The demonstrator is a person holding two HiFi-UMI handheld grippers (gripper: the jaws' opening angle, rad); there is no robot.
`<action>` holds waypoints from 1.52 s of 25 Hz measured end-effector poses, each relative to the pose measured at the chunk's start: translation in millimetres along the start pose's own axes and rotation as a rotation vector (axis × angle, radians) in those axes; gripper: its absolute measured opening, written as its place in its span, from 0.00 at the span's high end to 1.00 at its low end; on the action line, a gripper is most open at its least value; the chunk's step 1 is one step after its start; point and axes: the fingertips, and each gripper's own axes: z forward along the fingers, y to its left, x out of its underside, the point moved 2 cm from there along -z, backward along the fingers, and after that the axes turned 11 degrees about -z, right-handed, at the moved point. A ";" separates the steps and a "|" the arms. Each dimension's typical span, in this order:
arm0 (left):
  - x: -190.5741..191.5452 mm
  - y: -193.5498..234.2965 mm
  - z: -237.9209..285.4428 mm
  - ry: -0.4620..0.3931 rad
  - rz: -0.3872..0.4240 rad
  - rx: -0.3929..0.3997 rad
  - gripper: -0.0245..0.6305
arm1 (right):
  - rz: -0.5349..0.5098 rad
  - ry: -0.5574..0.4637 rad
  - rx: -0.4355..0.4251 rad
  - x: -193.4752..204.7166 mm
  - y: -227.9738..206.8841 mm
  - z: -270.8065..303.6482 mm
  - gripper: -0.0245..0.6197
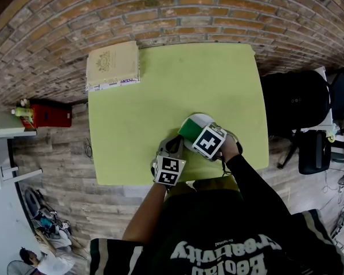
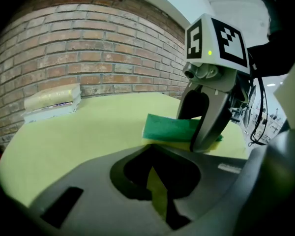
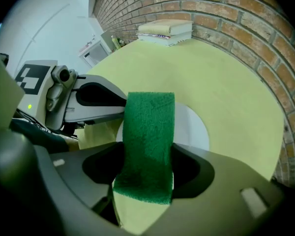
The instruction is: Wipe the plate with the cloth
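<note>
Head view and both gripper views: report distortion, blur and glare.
Head view: strong fisheye bows the brick wall; light even, no glare. Left gripper view: foreground dark and blurred, cloth sharp. Right gripper view: plate featureless white, corners vignetted black.

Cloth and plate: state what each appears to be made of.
The cloth looks like a scouring sponge, with coarse, matte green fibres over a yellow foam layer. It is pinched in the right gripper. The plate is plain white and smooth, likely ceramic or melamine; the look doesn't settle which.
</note>
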 end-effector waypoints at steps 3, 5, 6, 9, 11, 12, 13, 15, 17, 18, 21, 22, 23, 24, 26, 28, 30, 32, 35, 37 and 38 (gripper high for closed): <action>4.1 -3.2 2.5 0.018 0.024 0.000 0.96 | -0.012 0.018 -0.001 2.4 0.2 2.5 0.49; 3.2 -3.0 2.6 0.021 0.021 0.006 0.96 | -0.009 0.017 -0.005 2.2 -0.6 2.0 0.48; 3.1 -2.9 2.6 0.021 0.020 0.007 0.96 | -0.010 0.017 -0.005 2.3 -1.0 1.8 0.48; 4.3 -2.2 2.5 0.020 0.023 0.003 0.95 | -0.013 0.021 0.000 3.4 -1.9 2.3 0.48; 4.7 -2.1 2.9 0.019 0.025 0.002 0.95 | -0.013 0.028 0.010 6.7 -4.9 2.1 0.48; 4.9 -1.8 2.9 0.018 0.026 0.001 0.95 | -0.012 0.033 0.016 9.1 -6.6 1.8 0.48; 5.1 -1.3 2.6 0.018 0.027 0.000 0.95 | -0.009 0.039 0.019 11.6 -8.1 1.4 0.48; 5.2 -1.0 2.4 0.018 0.028 -0.001 0.95 | 0.002 0.048 0.025 17.0 -11.1 0.2 0.48; 5.1 -1.9 2.7 0.018 0.028 -0.002 0.95 | 0.012 0.059 0.032 23.0 -14.3 -2.0 0.48; 5.0 -2.1 2.8 0.018 0.027 -0.003 0.95 | 0.010 0.071 0.039 26.1 -16.0 -3.4 0.48; 4.5 -1.8 2.5 0.018 0.027 -0.003 0.95 | 0.005 0.106 0.061 36.5 -19.8 -7.4 0.48; 4.4 -2.0 2.5 0.018 0.027 -0.002 0.95 | 0.012 0.108 0.062 39.8 -20.7 -8.8 0.48; 4.4 -2.2 2.6 0.018 0.027 -0.002 0.95 | 0.022 0.108 0.062 42.7 -21.7 -10.3 0.49; 4.3 -2.1 2.8 0.019 0.027 -0.001 0.95 | 0.031 0.110 0.064 45.5 -23.0 -11.8 0.49; 4.6 -1.5 2.9 0.021 0.026 -0.001 0.95 | 0.042 0.124 0.075 51.8 -26.5 -14.5 0.48; 5.4 -1.0 2.8 0.021 0.026 0.000 0.95 | 0.056 0.134 0.081 58.6 -29.3 -16.6 0.48; 5.6 -1.1 2.7 0.020 0.026 0.000 0.95 | 0.074 0.143 0.085 66.8 -32.2 -19.2 0.48; 5.5 -1.5 2.8 0.020 0.025 0.001 0.95 | 0.095 0.153 0.094 75.8 -35.9 -22.2 0.49; 5.2 -1.6 2.7 0.020 0.025 0.001 0.95 | 0.133 0.160 0.104 86.9 -40.8 -26.2 0.49; 5.4 -1.4 2.5 0.019 0.026 0.000 0.95 | 0.153 0.159 0.109 90.9 -42.3 -27.1 0.49; 5.4 -1.3 2.5 0.019 0.026 -0.001 0.95 | 0.159 0.159 0.111 92.0 -42.5 -27.6 0.49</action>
